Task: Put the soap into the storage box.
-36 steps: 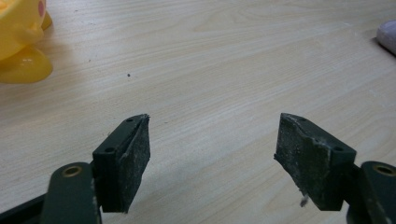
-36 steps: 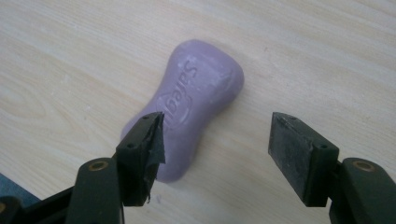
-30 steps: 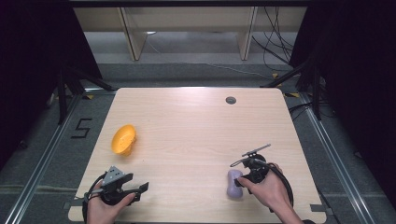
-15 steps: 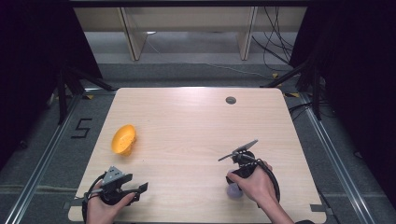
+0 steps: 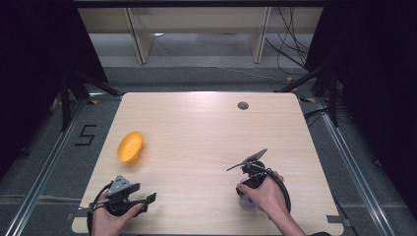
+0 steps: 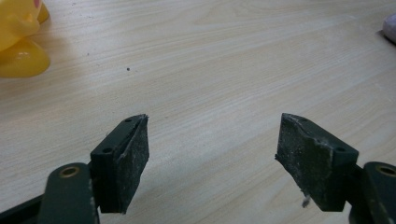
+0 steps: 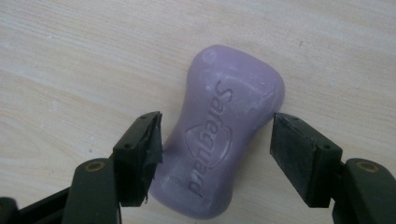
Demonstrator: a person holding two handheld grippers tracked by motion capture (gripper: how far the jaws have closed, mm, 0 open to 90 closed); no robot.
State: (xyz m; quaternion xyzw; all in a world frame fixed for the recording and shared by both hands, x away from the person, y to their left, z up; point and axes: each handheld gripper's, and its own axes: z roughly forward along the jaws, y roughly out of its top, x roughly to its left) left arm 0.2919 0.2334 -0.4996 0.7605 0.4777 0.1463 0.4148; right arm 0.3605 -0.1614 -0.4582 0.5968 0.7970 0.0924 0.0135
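So the purple soap bar (image 7: 223,144) is lying flat on the table (image 5: 196,128), near the front edge on my right side, with the "Safeguard" stamp facing up. In the right gripper view it sits square between my jaws. From the high view you can barely catch a sliver of purple poking out under my right hand (image 5: 261,192).

What's changed: a second ago my right gripper (image 7: 215,140) was parked just beside the bar, with the soap plainly showing to its left. Now I've swung over and come down on top of it, so my hand covers it from above. Basically the lining-up part looks done and I'm set for the pinch.

The jaws are spread wide, one on either side of the bar's narrow waist. The left pad looks like it's right at the soap's edge, maybe brushing it, and the right pad has a small gap to it. Nothing is squeezed yet, so the bar is just resting there. Soap's slick, so I'd guess closing on the waist is the safest spot.

My left gripper (image 6: 212,154) hasn't moved. It's sitting at the front left corner, jaws apart with only bare wood between them. The yellow toy (image 5: 130,146) is up the table from it, untouched.
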